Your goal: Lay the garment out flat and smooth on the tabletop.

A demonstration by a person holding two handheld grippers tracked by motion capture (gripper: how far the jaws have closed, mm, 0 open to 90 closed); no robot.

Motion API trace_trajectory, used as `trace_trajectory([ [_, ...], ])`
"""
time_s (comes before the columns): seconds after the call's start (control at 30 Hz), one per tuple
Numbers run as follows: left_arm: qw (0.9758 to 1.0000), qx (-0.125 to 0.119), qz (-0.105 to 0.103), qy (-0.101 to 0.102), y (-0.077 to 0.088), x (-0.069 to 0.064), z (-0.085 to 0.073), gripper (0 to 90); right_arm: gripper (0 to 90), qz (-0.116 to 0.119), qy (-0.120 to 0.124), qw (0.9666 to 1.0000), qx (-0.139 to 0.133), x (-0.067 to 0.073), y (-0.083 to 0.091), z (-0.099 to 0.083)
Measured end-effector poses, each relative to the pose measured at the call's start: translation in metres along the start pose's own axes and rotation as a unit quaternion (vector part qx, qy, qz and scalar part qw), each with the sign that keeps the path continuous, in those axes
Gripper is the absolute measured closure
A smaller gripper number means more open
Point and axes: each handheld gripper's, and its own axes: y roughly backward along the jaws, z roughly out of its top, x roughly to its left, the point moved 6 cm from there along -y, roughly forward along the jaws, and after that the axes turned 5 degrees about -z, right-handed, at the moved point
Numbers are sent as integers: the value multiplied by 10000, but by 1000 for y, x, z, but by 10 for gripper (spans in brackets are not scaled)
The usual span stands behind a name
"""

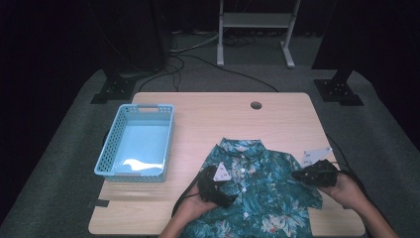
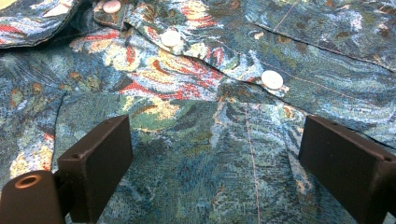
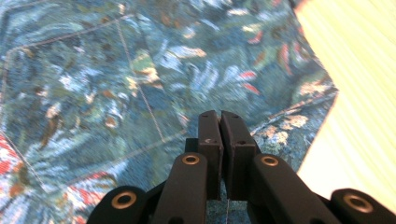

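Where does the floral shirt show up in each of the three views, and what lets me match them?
High view: the floral shirt lies at the table's near edge, centre-right.
Left gripper view: shirt front under open jaws, white buttons above.
Right gripper view: sleeve fabric beneath closed jaws, table at right.
Shared landmark: the teal floral print.

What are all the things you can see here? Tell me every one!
table: one, light wood, middle of the grey floor, with a round hole near its far edge
basket: one, light blue plastic, left side of the table, nothing inside
shirt: one, teal with a red and cream flower print, spread flat on the near side of the table, right of the basket
buttons: three in the left gripper view, white, along the shirt's front
frame: one, white metal, on the floor behind the table
left tool: one, black, over the shirt, jaws wide apart
right tool: one, black, at the shirt's right sleeve, jaws closed together
hands: two, holding the tools
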Motion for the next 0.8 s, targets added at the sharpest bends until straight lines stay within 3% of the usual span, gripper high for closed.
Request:
trace_trajectory([
  [0.5,10000,-9,5,-6,0,0,0,90,882,-130,-421,9990,63,-24,2,-28],
  [0.8,10000,-10,6,-10,0,0,0,90,878,-299,-751,9967,31,-40,6,-44],
])
